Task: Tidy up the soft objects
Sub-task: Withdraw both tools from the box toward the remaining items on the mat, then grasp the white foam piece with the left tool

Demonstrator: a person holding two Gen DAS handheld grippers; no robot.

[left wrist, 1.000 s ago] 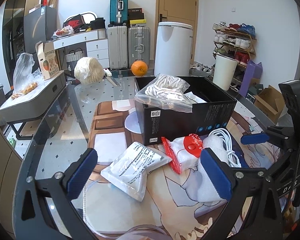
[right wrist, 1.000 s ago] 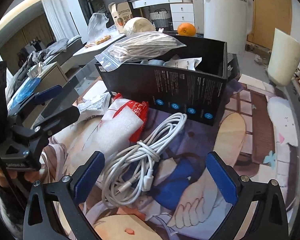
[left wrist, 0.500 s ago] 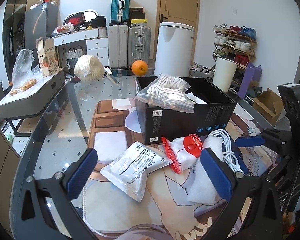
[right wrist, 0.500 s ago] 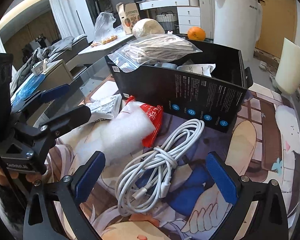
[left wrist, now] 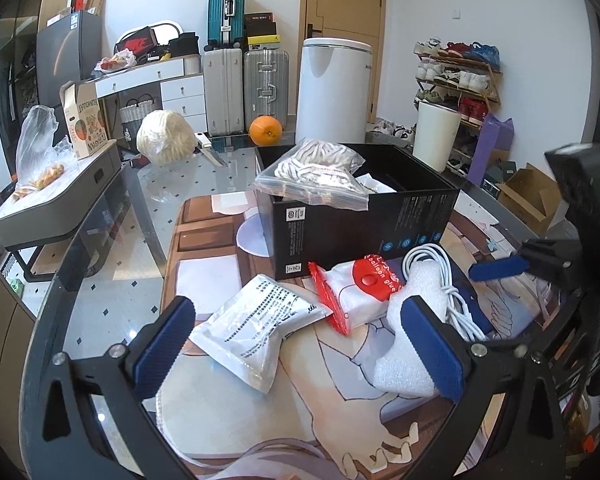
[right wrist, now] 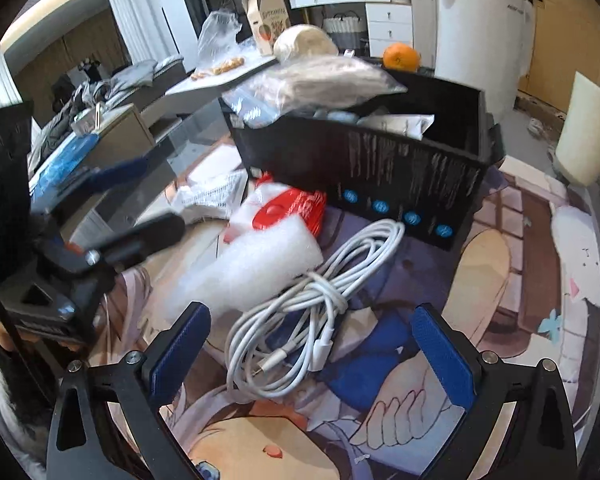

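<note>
While both my grippers, left (left wrist: 300,344) and right (right wrist: 312,354), hang spread and empty, I judge pickup next: right must close on the near cable coil (right wrist: 312,312), then box (right wrist: 380,168).

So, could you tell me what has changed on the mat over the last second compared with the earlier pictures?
The right gripper has eased forward toward the coiled white cable, which now lies between its open fingers. The left gripper has barely shifted, open, above the white pouch. Nothing was grasped or released. The foam sheet, red-and-white packet and black box lie as before.
</note>
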